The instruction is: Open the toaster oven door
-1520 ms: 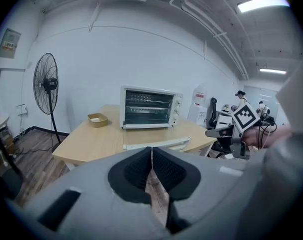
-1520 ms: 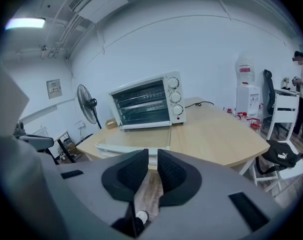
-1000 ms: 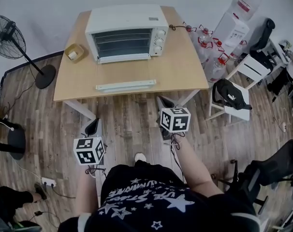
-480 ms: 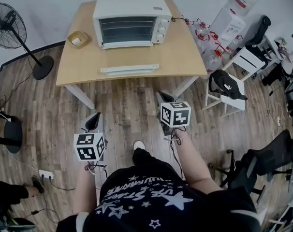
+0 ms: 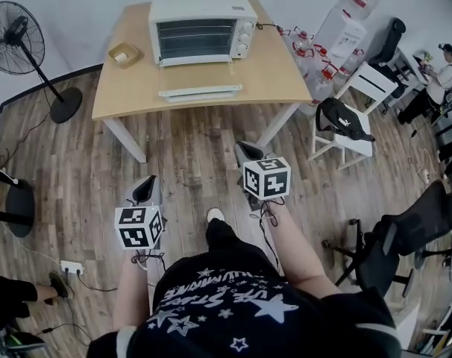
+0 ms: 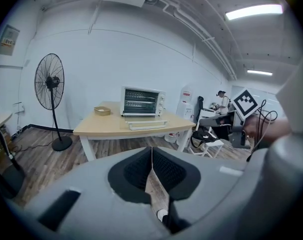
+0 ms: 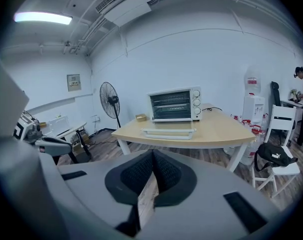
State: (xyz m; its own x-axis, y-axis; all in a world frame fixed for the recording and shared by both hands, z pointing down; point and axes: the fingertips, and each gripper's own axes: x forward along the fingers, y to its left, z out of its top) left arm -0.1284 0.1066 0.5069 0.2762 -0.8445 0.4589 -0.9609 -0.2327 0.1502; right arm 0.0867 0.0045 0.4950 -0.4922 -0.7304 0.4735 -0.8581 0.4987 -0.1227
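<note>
The white toaster oven (image 5: 202,27) stands at the back of a light wooden table (image 5: 136,95), its glass door closed. It also shows in the left gripper view (image 6: 142,101) and the right gripper view (image 7: 174,104). Both grippers hang over the wooden floor, well short of the table. My left gripper (image 5: 142,189) is shut and holds nothing; its pads meet at the tips (image 6: 151,150). My right gripper (image 5: 248,152) is also shut and empty (image 7: 152,154).
A white tray (image 5: 200,93) lies on the table in front of the oven, and a small tan box (image 5: 125,54) sits to its left. A standing fan (image 5: 17,43) is left of the table. A white chair with a black bag (image 5: 344,125), water bottles (image 5: 315,47) and office chairs (image 5: 405,237) are to the right.
The table and oven have slid up and shrunk in the head view, so they sit farther off. Both grippers stay shut over the floor, the right one slightly nearer the body.
</note>
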